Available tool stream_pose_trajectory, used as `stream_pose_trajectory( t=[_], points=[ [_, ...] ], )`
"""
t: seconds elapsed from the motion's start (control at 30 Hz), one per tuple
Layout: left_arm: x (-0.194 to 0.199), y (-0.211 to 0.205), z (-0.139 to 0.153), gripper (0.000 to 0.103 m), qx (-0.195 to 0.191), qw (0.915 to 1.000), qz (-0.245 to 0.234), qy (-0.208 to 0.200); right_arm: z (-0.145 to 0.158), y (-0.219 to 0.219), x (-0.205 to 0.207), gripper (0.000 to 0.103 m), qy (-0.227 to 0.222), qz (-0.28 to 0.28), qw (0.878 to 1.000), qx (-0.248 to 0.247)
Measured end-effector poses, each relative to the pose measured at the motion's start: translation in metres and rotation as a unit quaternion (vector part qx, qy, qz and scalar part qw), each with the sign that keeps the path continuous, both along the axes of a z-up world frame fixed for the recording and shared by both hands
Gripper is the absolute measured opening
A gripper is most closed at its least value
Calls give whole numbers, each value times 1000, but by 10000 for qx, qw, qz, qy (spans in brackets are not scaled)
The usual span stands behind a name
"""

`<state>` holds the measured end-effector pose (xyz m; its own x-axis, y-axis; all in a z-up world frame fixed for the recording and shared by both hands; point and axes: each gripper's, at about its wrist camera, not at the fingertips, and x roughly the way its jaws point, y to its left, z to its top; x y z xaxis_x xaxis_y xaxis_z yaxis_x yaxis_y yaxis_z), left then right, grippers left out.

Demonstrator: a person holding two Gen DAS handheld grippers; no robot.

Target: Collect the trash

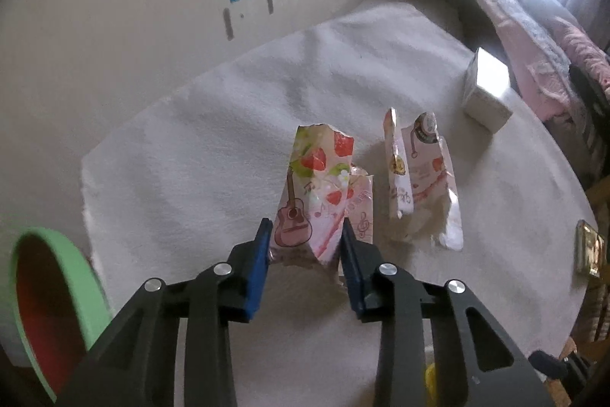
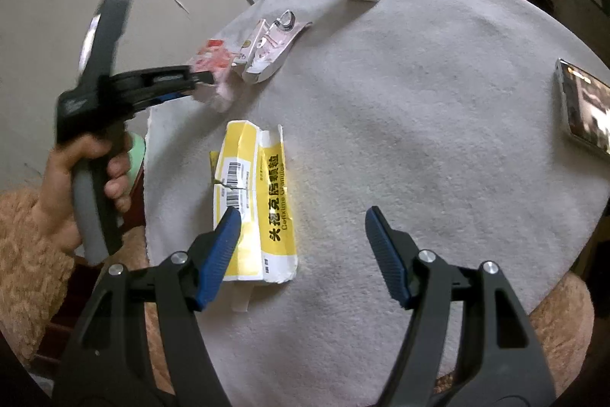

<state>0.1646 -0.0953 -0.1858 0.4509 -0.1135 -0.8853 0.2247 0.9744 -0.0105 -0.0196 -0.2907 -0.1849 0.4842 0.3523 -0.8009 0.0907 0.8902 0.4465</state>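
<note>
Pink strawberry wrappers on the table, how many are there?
2. One strawberry wrapper sits between the left gripper pads; the other torn wrapper lies just beside it. More may be hidden.

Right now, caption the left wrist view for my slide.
Left gripper closes on a strawberry-print wrapper on the white-covered table.

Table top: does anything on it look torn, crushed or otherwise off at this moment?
Yes. The strawberry wrapper between the left gripper's pads is ripped open with ragged edges, and a second torn wrapper lies just beside it. The yellow medicine box under the open right gripper is flattened and torn at its ends. Nothing has spilled.
</note>
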Motion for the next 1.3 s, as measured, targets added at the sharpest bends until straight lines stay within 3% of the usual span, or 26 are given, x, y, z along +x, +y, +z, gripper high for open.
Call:
stream_pose_trajectory(
  t=[0.17,0.33,0.5,0.77,1.13,1.17,1.2,1.3],
  points=[
    [-52,38,39,32,-640,9970,221,-373,-2,3,3,66,62,34,9999,-113],
    [-109,65,71,33,-496,9947,386,-812,-2,18,11,66,93,242,9993,-260],
    [-143,89,98,33,-702,9900,634,-1047,7,22,20,66,39,267,9994,-236],
    [-159,101,123,34,-652,9852,636,-1455,6,53,29,66,219,633,9963,-545],
    [-164,116,124,35,-712,9824,776,-1542,-4,70,21,66,490,828,9914,-888],
    [-163,118,123,35,-719,9823,803,-1534,-5,70,21,64,515,835,9909,-926],
    [-162,120,121,35,-725,9824,845,-1502,-7,70,21,52,528,831,9906,-953],
    [-162,126,119,35,-731,9818,929,-1483,-5,72,19,47,453,818,9903,-1031]
  ],
)
